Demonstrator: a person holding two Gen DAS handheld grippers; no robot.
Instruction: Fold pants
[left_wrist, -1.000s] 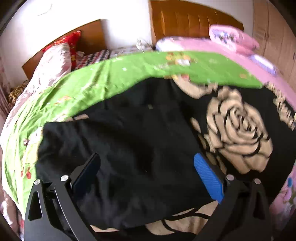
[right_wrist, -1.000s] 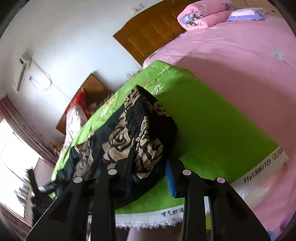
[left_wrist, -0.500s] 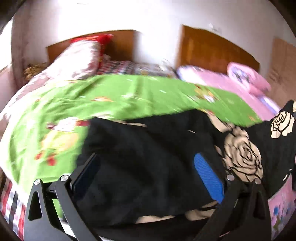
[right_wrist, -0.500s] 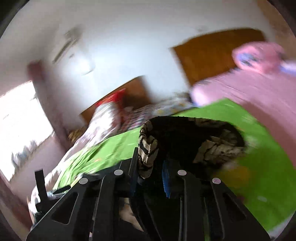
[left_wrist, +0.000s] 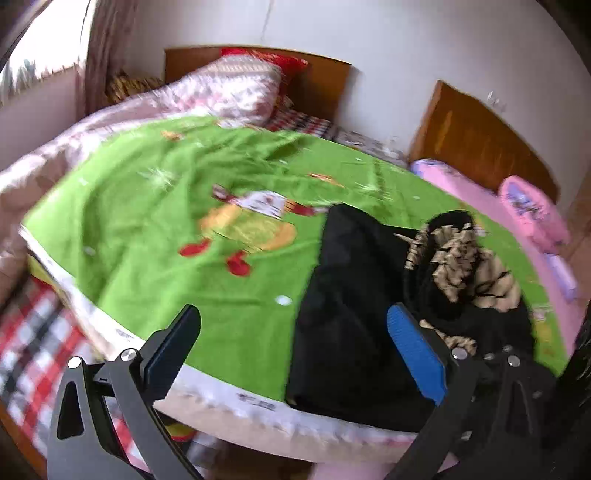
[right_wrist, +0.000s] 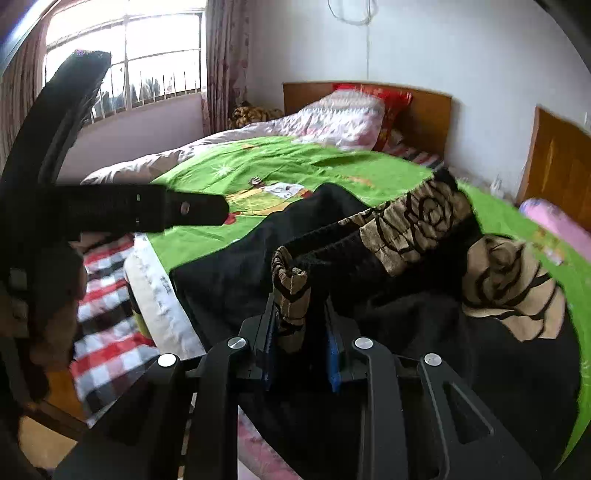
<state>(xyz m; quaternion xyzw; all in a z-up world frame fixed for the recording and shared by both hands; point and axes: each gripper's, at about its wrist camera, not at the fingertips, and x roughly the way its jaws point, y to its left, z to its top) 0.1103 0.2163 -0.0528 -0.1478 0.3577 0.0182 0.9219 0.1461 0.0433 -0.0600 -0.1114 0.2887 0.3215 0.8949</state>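
Observation:
The pants (left_wrist: 354, 306) are black with a tan rose print and lie bunched on the green bedspread (left_wrist: 184, 236) near the bed's front edge. My left gripper (left_wrist: 291, 343) is open and empty, held above the bedspread just left of the pants. My right gripper (right_wrist: 299, 332) is shut on a tan-printed edge of the pants (right_wrist: 417, 236) and holds it up over the folded heap. The left gripper's black body (right_wrist: 140, 212) shows at the left of the right wrist view.
A pink quilt and red pillow (left_wrist: 240, 88) lie at the head of the bed. A second bed with pink bedding (left_wrist: 532, 210) stands to the right. A red checked sheet (left_wrist: 33, 339) hangs at the near left. A window (right_wrist: 125, 55) is at the far left.
My right gripper has carried the pants' printed end leftward over the black part, folding them. My left gripper has swung left, off the pants, and stays open.

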